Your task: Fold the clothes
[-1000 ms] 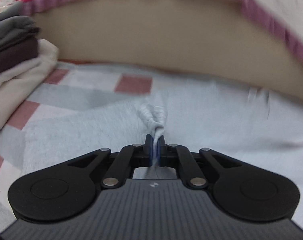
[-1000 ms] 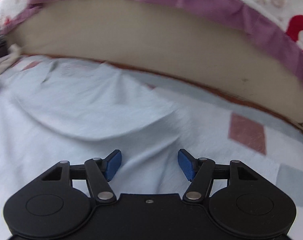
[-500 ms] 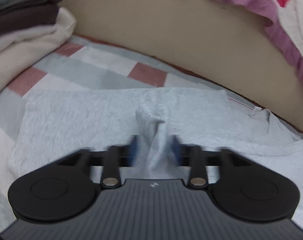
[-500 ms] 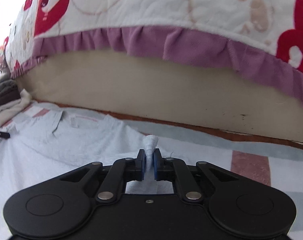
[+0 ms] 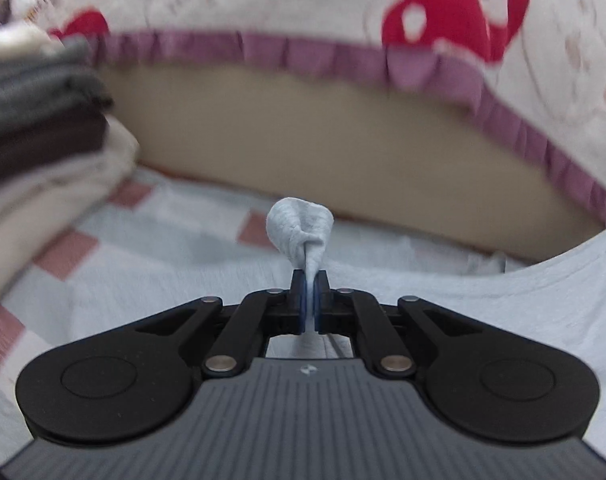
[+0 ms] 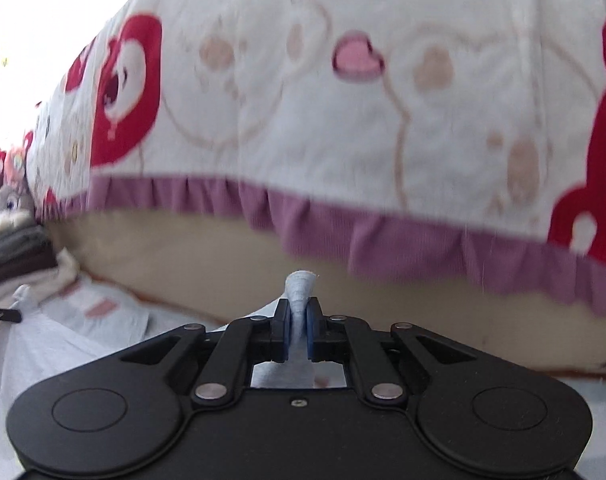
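A light grey garment [image 5: 483,300] lies spread on a checked sheet [image 5: 63,252]. My left gripper [image 5: 310,280] is shut on a pinched fold of it, and a bunch of cloth [image 5: 299,228] sticks up past the pads. In the right wrist view the same garment [image 6: 43,344] trails off to the left, and my right gripper [image 6: 298,312] is shut on another fold, with a small tuft [image 6: 299,284] poking out above the blue pads. Both grippers are raised off the sheet, with the cloth hanging below them.
A stack of folded clothes [image 5: 35,128], grey, dark brown and cream, stands at the left. Behind runs a beige mattress side [image 5: 323,140] under a white and red quilt with a purple frill [image 6: 303,208]. The tip of the other gripper [image 6: 1,314] shows at the left edge.
My left gripper opened over the fold and shut on it again, then rose. My right gripper went from open to shut on the garment and lifted, tilting up toward the quilt.
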A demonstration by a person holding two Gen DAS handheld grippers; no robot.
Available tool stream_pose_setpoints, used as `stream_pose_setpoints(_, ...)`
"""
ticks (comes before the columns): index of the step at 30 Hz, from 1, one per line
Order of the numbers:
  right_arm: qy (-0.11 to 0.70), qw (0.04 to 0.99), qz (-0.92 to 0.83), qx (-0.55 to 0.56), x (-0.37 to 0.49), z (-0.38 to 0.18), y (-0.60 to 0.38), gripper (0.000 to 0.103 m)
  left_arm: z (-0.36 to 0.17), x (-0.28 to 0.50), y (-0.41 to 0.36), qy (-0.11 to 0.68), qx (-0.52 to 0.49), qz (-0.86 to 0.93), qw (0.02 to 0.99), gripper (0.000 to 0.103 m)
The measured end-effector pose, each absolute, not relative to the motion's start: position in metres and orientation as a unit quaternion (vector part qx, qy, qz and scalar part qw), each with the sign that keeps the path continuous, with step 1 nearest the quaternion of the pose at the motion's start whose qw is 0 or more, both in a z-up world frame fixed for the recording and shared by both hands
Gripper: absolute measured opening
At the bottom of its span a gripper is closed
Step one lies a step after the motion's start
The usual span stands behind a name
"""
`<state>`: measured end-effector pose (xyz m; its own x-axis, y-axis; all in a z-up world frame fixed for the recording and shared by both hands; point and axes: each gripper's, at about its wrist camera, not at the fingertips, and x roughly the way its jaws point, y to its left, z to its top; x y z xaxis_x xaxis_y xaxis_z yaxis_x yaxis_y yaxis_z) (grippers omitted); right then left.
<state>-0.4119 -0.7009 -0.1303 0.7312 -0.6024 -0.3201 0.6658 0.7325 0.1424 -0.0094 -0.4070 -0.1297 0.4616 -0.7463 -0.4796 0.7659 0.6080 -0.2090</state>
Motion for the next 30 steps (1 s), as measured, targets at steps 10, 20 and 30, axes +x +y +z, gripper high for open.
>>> stream_pose_setpoints(10, 0.203, 0.876, -0.423, 0.113, -0.369, -0.124, -0.741, 0.03, -0.122, 0.048, -0.473, 0.299, 0.102, -0.315, 0.895, 0.046)
stream_pose_setpoints(20, 0.259, 0.846, -0.368, 0.286, -0.453, -0.161, -0.625, 0.05, -0.168, 0.0, -0.404, 0.476, 0.021, -0.32, 0.819, 0.045)
stream_pose_setpoints(30, 0.221, 0.85, -0.369, 0.303, -0.509, -0.197, -0.547, 0.047, -0.163, -0.054, -0.383, 0.492, 0.058, -0.323, 0.807, 0.05)
